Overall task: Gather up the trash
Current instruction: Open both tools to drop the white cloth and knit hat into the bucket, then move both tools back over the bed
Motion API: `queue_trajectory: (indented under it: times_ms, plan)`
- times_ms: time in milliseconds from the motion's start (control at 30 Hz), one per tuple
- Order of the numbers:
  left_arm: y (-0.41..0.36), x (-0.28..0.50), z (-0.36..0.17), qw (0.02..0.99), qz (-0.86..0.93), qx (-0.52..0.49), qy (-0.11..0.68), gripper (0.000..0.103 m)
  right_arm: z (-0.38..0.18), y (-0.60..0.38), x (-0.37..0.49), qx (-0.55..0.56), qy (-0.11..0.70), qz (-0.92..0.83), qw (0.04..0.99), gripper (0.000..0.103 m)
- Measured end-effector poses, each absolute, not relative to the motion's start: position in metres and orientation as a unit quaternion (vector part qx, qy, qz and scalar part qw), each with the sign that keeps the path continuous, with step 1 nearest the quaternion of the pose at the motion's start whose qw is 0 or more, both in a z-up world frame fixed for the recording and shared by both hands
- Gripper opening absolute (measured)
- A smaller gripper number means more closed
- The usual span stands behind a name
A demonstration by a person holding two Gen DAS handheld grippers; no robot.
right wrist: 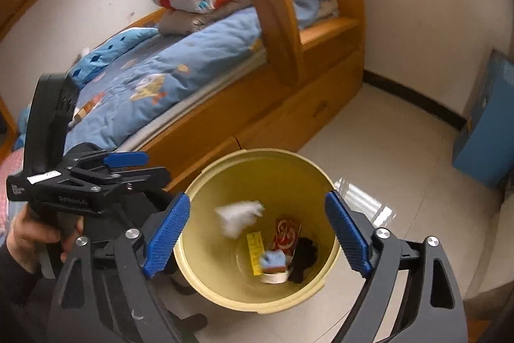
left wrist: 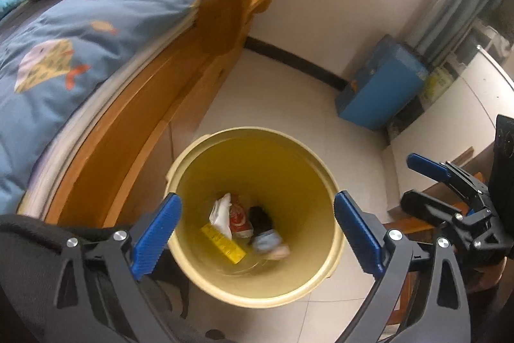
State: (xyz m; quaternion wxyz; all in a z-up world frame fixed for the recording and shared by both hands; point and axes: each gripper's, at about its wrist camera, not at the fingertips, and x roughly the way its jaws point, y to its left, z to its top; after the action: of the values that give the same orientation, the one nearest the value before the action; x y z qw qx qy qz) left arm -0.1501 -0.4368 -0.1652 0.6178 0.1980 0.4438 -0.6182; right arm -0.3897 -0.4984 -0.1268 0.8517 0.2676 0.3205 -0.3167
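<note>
A yellow bin [left wrist: 205, 272] [right wrist: 205, 285] stands on the pale tiled floor beside the bed. At its bottom lie a white crumpled tissue [left wrist: 221, 214], a red wrapper [left wrist: 239, 219] [right wrist: 284, 235], a yellow pack [left wrist: 223, 243] [right wrist: 255, 249], something black [left wrist: 260, 217] [right wrist: 303, 259] and a blurred light-blue piece [left wrist: 266, 241] [right wrist: 273, 259]. In the right wrist view the white tissue [right wrist: 237, 217] is blurred inside the bin. My left gripper [left wrist: 257, 208] [right wrist: 157, 164] is open over the bin, with nothing between its pads. My right gripper [right wrist: 257, 208] [left wrist: 407, 180] is also open above the bin and holds nothing.
A wooden bunk bed [right wrist: 289, 118] with a blue quilt [left wrist: 64, 53] runs along the left. A blue box [left wrist: 382, 89] [right wrist: 485, 134] stands by the wall, next to a white cupboard [left wrist: 449, 124]. Clear plastic [right wrist: 363, 198] lies on the floor behind the bin. A hand [right wrist: 32, 233] holds the left gripper.
</note>
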Motion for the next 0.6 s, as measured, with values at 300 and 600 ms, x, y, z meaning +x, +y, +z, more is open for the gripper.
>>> queue_trajectory:
  times_ms: [300,600]
  plan:
    - [-0.432,-0.16,-0.155,0.63,-0.624,0.218,0.408,0.096,-0.13,-0.498,-0.384,0.276,0.311,-0.32,0.851,0.088]
    - [-0.408,-0.149,-0.129,0.658,-0.621,0.205,0.374,0.099,-0.119,-0.485,-0.357,0.24,0.31,-0.302,0.869,0.088]
